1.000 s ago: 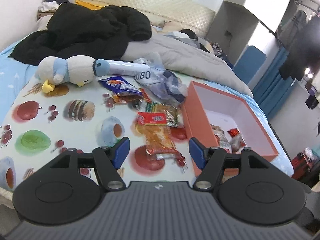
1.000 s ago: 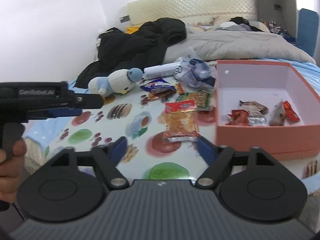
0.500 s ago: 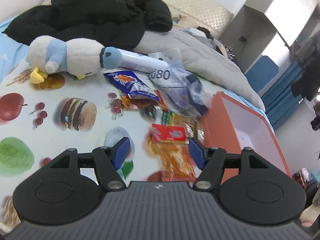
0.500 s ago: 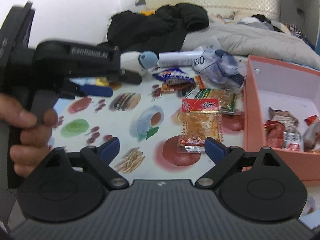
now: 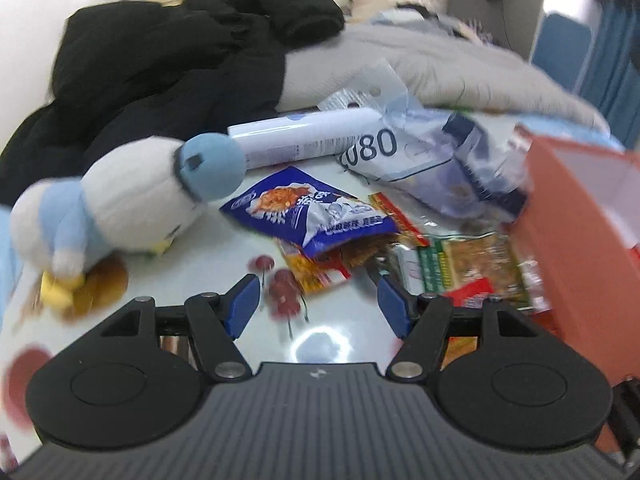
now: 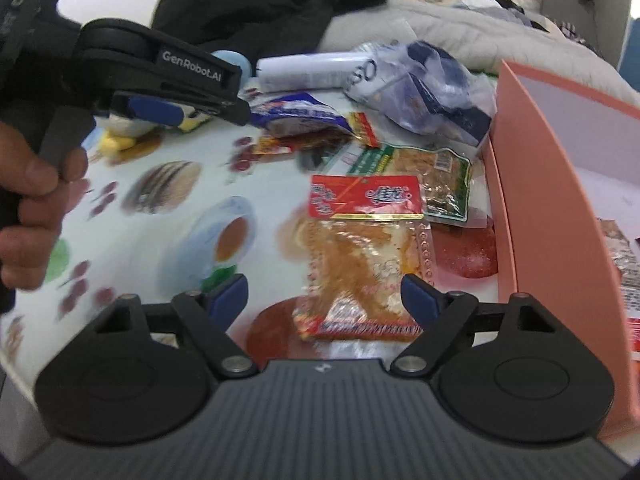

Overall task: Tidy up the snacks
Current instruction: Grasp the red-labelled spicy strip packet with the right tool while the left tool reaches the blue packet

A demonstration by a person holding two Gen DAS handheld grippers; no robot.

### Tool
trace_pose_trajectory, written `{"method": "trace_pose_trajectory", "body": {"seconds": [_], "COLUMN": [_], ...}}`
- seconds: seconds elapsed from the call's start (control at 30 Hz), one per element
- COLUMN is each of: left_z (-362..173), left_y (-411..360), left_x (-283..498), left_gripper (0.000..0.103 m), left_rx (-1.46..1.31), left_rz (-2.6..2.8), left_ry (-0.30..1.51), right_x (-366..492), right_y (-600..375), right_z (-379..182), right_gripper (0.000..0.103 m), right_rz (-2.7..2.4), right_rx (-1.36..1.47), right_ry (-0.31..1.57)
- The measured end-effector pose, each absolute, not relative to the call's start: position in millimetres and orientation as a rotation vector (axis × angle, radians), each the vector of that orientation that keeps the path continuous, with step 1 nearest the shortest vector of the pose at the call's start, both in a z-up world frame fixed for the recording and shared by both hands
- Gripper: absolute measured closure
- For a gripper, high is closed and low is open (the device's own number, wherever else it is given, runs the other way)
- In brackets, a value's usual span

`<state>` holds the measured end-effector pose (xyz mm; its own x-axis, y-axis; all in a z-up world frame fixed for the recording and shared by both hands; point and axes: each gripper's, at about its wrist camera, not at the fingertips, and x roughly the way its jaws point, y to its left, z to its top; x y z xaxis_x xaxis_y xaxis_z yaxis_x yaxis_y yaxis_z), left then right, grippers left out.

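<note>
Snack packets lie on a food-print mat (image 5: 208,264). A blue packet (image 5: 312,210) lies over an orange-red packet (image 5: 316,270), just ahead of my open, empty left gripper (image 5: 316,304). A green-edged packet (image 5: 464,264) lies right of them. My right gripper (image 6: 326,300) is open and empty, its jaws either side of the near end of a red-topped clear packet (image 6: 364,256). The green-edged packet (image 6: 432,180) lies beyond it. The orange box (image 6: 560,216) stands at the right and holds some packets (image 6: 624,256). The left gripper (image 6: 172,110) shows in the right wrist view.
A plush penguin (image 5: 120,204) lies at the left of the mat. A white tube (image 5: 308,140) and a crumpled clear bag (image 5: 440,152) lie behind the snacks. A black jacket (image 5: 180,68) and grey duvet (image 5: 440,64) lie behind. The box wall (image 5: 576,232) stands close right.
Both grippers have moved forward and lower toward the snacks. The left one now faces the blue packet; the right one has closed in on the red-topped packet. Both stay open.
</note>
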<state>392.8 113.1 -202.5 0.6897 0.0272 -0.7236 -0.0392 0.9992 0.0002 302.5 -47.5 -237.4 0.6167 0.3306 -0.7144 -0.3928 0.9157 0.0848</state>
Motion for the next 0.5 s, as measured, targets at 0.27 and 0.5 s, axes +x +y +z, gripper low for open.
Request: {"method": "trace_pose_trajectory", "body": {"seconds": [0.27,0.5], "left_z": [-229.2,-242.0], "left_y": [115.1,106.1], "left_x": [448.8,474.6], "left_gripper": [0.044,0.062], "left_rx": [0.035,0.122], "left_rz": [-0.019,-0.085], "left_ry": [0.861,0.867], "right_x": [319.9,319.9], "right_y": [-35.8,-36.6], "right_z": [-263.5,-274.6], "right_gripper": [0.018,0.018], "right_rz": [0.372,0.339], "right_rx": [-0.129,-0.15], "right_ry": [0.815,0.828]}}
